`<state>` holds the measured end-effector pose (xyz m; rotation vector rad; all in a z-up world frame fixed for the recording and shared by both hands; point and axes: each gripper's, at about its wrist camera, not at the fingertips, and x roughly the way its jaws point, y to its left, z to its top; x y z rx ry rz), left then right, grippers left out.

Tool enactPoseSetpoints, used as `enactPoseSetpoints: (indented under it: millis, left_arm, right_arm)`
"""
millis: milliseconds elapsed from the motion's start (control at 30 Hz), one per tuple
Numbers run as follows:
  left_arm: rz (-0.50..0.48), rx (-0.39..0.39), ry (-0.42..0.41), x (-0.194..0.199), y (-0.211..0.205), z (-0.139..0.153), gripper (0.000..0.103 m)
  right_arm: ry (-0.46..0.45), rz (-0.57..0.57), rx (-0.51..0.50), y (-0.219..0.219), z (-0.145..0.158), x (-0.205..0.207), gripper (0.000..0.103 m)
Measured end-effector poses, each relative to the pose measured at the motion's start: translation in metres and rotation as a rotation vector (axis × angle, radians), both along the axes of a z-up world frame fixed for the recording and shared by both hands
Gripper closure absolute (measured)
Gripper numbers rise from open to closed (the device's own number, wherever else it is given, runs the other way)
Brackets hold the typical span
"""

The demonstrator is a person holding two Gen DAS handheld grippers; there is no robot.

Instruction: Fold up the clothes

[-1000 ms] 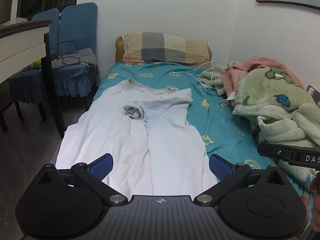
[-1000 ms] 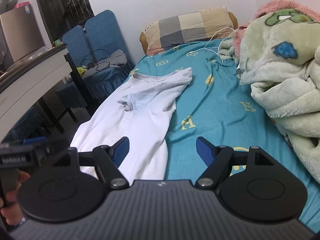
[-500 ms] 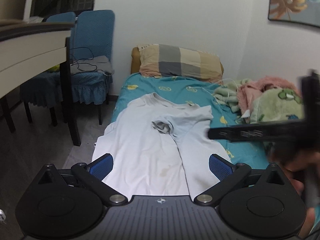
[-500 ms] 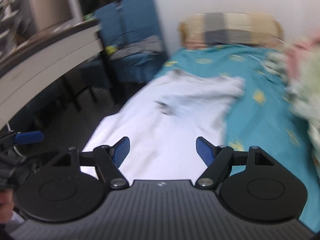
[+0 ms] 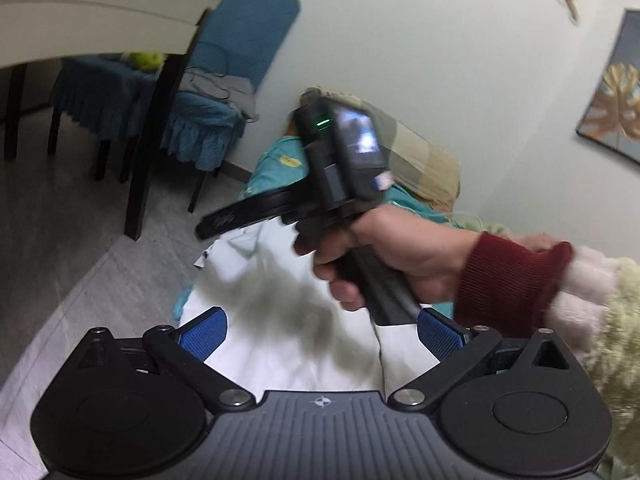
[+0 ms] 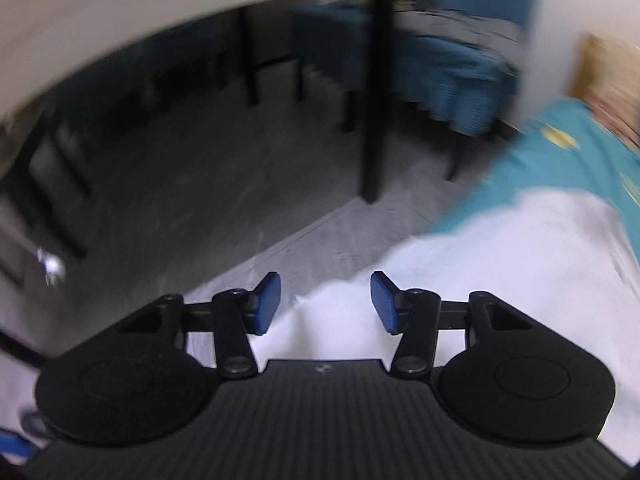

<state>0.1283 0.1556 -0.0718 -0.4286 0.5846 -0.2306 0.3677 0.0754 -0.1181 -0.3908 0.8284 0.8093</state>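
A white T-shirt [image 5: 288, 320] lies on the teal bed sheet [image 5: 272, 168]; it also shows in the right wrist view [image 6: 500, 276]. My left gripper [image 5: 320, 330] is open and empty above the shirt's lower part. The right gripper's body and the hand that holds it [image 5: 340, 184] cross in front of the left wrist view and hide most of the shirt. My right gripper [image 6: 326, 302] is open and empty, jaws partly closed, over the shirt's left edge by the bed side. The right wrist view is blurred.
A dark-legged white table [image 5: 100, 8] and blue-covered chairs [image 5: 208, 120] stand left of the bed. Grey floor [image 6: 200, 184] lies between them and the bed. A checked pillow [image 5: 420, 156] is at the head. A picture [image 5: 612, 100] hangs on the wall.
Both grippers swung left. The right gripper crossed in front of the left wrist view toward the shirt's left edge, and its jaws narrowed. The left gripper stayed open.
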Motion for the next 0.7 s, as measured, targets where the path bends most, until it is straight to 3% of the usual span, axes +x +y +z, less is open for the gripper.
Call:
enactPoseSetpoints:
  millis: [133, 200, 233, 300, 367, 533, 700]
  left_arm:
    - [-0.003, -0.015, 0.014, 0.005, 0.007, -0.007, 0.001]
    - [-0.006, -0.007, 0.021, 0.006, 0.007, -0.010, 0.001]
    - [-0.005, -0.003, 0.025, 0.006, 0.007, -0.011, 0.001]
    - [-0.003, -0.003, 0.033, 0.008, 0.007, -0.013, 0.001]
    - [0.003, -0.013, 0.037, 0.009, 0.007, -0.015, 0.001]
    - [0.017, -0.037, 0.025, 0.009, 0.007, -0.014, 0.001]
    - [0.022, -0.023, 0.018, 0.007, 0.001, -0.013, 0.001]
  right_arm:
    - [0.005, 0.117, -0.172, 0.038, -0.032, 0.007, 0.051]
    - [-0.011, 0.149, -0.266, 0.048, -0.045, 0.006, 0.064]
    - [-0.023, 0.148, -0.300, 0.050, -0.049, 0.005, 0.081]
    - [-0.031, 0.127, -0.324, 0.050, -0.049, 0.002, 0.090]
    - [-0.020, 0.084, -0.288, 0.043, -0.042, 0.001, 0.094]
    - [-0.057, -0.016, -0.070, 0.011, 0.002, -0.010, 0.095]
    - [-0.042, -0.148, 0.055, -0.034, 0.030, -0.011, 0.098]
